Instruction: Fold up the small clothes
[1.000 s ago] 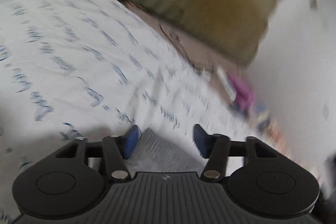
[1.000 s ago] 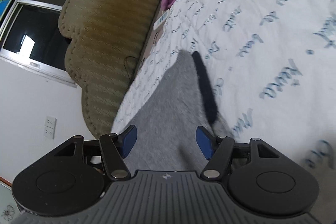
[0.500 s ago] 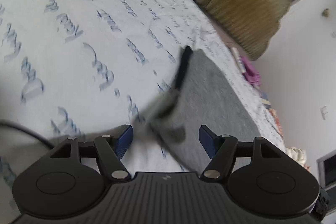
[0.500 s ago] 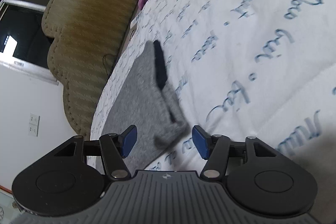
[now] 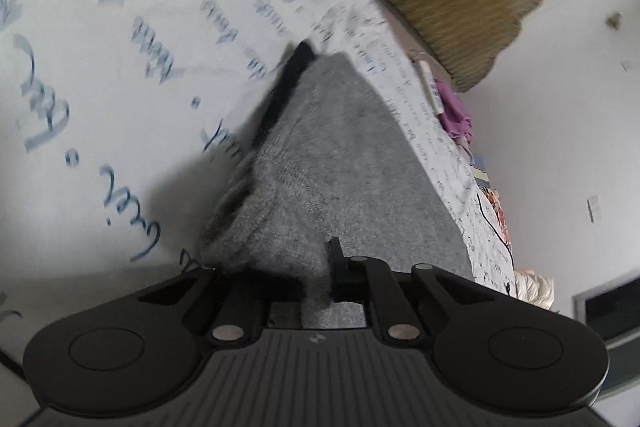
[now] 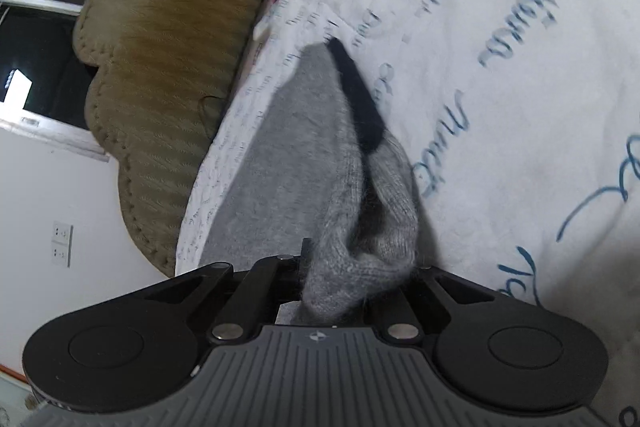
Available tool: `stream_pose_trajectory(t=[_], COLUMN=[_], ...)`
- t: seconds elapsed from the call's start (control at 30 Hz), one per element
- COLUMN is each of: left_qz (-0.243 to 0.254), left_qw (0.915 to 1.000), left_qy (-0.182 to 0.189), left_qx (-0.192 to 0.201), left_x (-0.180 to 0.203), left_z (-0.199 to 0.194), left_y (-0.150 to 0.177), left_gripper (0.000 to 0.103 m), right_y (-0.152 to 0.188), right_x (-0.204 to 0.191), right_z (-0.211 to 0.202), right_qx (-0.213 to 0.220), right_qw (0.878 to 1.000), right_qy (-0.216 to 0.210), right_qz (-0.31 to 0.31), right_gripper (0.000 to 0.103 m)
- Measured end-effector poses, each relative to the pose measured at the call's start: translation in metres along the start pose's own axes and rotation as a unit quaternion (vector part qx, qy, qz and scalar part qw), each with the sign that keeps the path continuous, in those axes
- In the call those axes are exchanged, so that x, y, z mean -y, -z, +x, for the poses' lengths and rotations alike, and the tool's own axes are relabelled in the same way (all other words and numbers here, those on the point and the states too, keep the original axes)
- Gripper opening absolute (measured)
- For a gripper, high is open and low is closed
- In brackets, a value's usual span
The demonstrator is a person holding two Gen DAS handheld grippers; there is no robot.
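So far I have only taken hold: my left gripper (image 5: 320,283) and my right gripper (image 6: 344,287) have both just closed, each pinching a near corner of the grey knitted garment (image 5: 340,163). It lies on the printed bedsheet (image 5: 120,67), black trim (image 6: 356,99) at its far end. I judge the fold itself is not yet made.

A bed covered by a white quilt (image 6: 500,75) printed with blue script fills the room. At its head stands an olive, scalloped headboard (image 6: 168,75). Beyond the headboard, a dark window (image 6: 36,67) sits in a white wall (image 6: 52,187), with sockets (image 6: 62,243) below.
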State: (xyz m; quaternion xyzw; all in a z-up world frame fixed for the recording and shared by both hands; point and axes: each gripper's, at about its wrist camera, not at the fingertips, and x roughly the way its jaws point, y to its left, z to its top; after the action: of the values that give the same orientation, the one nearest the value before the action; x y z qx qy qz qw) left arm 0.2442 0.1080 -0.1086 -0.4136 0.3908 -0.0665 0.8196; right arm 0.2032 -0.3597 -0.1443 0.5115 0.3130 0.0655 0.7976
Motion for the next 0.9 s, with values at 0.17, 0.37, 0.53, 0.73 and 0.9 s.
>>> stream_pose_trajectory(t=[0.17,0.37,0.53,0.73,0.9], left_qz=[0.026,0.072,0.088,0.069,0.124], left_qw=[0.9994,0.9946,0.9935,0.9965,0.9900], left_qy=[0.020,0.071,0.072,0.008,-0.039], left_qx=[0.016,0.024,0.005,-0.046,-0.055], left_x=[0.020,0.043,0.024,-0.030,-0.035], left_z=[-0.025,-0.084,-0.118,-0.111,-0.105], left_y=[-0.008,-0.003,0.032,0.081,0.093], left_gripper=[0.005,0.005,0.005,0.005,0.008], right_y=[-0.012,-0.006,0.018,0.067,0.080], right_x=[-0.025,-0.054,-0.037,0.020,0.052], right_z=[-0.023,-0.068,-0.117,-0.144,-0.132], right_qx=[0.016,0.008,-0.006,-0.029,-0.034], right_qw=[0.999,0.996,0.996,0.999,0.999], right_qy=[-0.030,-0.053,-0.057,-0.025,0.009], right_qz=[-0.023,-0.071,-0.067,-0.020,0.010], right_gripper=[0.010,0.010,0.010,0.010,0.015])
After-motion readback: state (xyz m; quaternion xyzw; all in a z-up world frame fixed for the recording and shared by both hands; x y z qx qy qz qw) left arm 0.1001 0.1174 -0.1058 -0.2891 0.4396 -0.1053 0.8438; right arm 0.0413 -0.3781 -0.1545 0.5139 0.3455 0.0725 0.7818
